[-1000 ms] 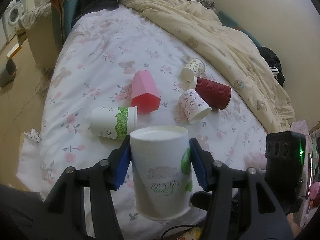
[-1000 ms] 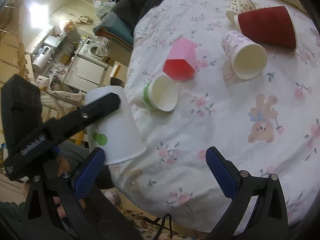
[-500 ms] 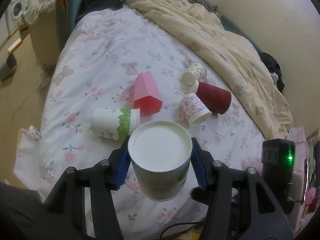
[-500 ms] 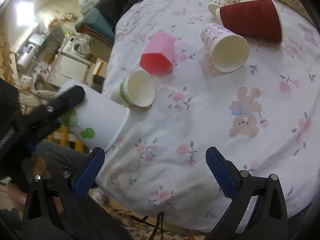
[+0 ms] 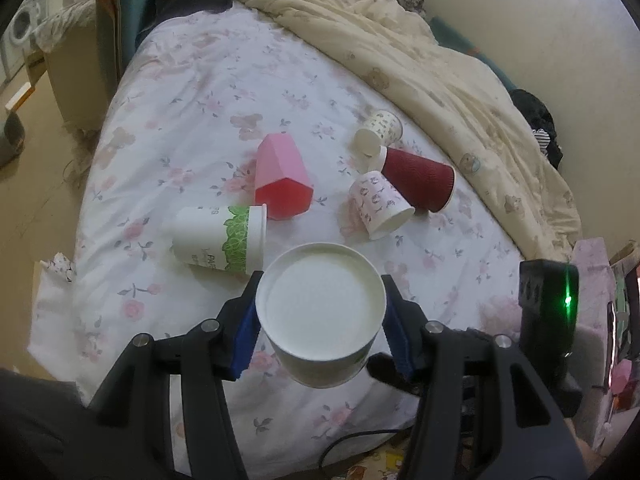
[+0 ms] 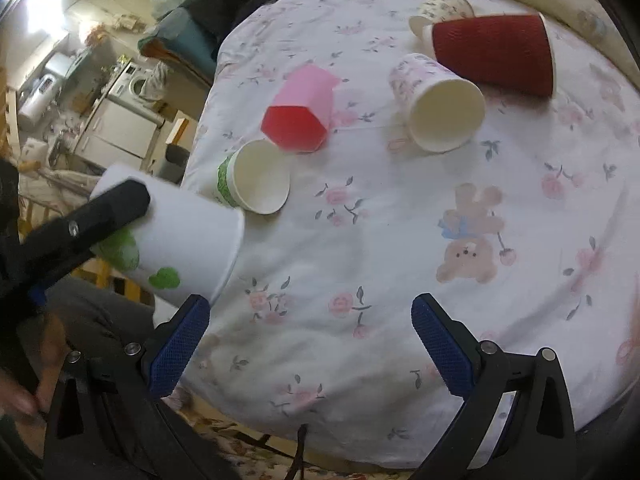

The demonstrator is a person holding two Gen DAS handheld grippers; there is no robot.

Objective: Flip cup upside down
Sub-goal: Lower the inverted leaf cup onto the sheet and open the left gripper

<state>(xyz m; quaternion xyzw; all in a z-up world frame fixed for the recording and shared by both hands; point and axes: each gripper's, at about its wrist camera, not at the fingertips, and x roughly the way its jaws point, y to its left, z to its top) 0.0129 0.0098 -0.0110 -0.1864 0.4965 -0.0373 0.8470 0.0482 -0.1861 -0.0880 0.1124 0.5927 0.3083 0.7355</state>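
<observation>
My left gripper (image 5: 320, 320) is shut on a white paper cup with green print (image 5: 320, 312). I hold it above the near edge of the bed, its flat base turned toward the camera. In the right wrist view the same cup (image 6: 180, 248) shows at the left, tilted, with its mouth pointing down toward the sheet. My right gripper (image 6: 308, 344) is open and empty above the floral sheet.
Several cups lie on their sides on the floral sheet (image 5: 180, 140): a white one with a green band (image 5: 220, 240), a pink one (image 5: 282, 184), a patterned one (image 5: 378, 204), a dark red one (image 5: 418, 184), a small one (image 5: 378, 132). A cream duvet (image 5: 440, 72) lies behind.
The left gripper has tipped the white cup forward, so I now see its base instead of its side. It has moved out over the bed edge. The right gripper stayed open.
</observation>
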